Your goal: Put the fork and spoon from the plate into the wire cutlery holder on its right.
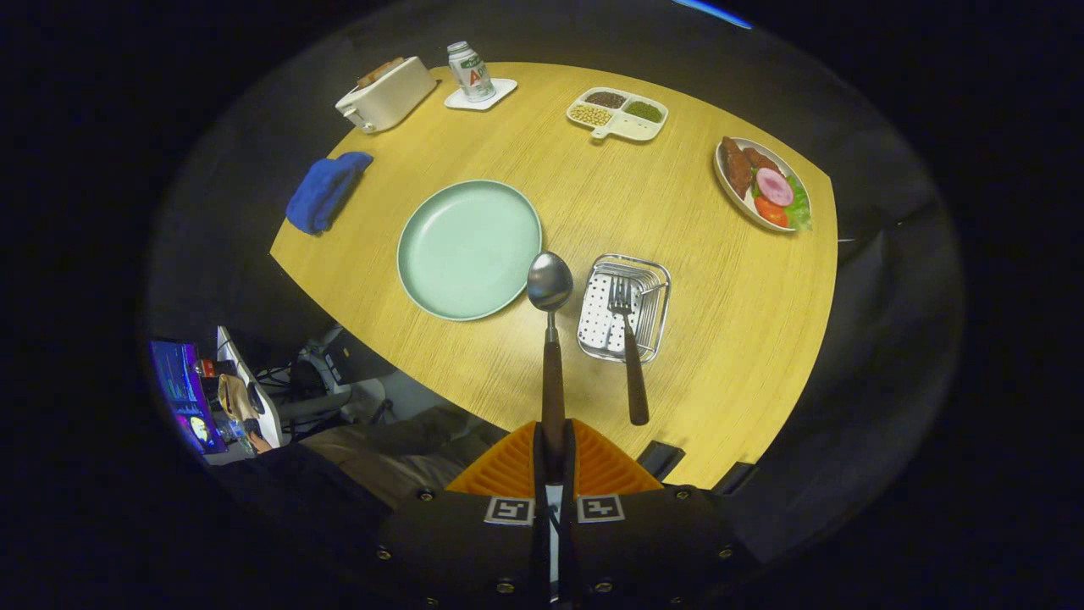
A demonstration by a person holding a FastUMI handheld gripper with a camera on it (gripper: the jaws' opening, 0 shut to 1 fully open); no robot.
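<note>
The gripper (553, 453) hangs high above a round wooden table (720, 339), looking steeply down on it. Its two fingers are pressed together on the dark handle of a spoon (550, 339), whose shiny metal bowl points away, between the plate's edge and the holder. The pale green plate (468, 248) lies bare. Just right of it, the wire cutlery holder (624, 307) has the fork (629, 356) in it, tines inside, dark handle jutting over the near rim.

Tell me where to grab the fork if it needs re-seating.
Grip the fork by its dark handle, which sticks out of the wire cutlery holder toward the tongs. Come from the near side, once they let go of the spoon.
</note>
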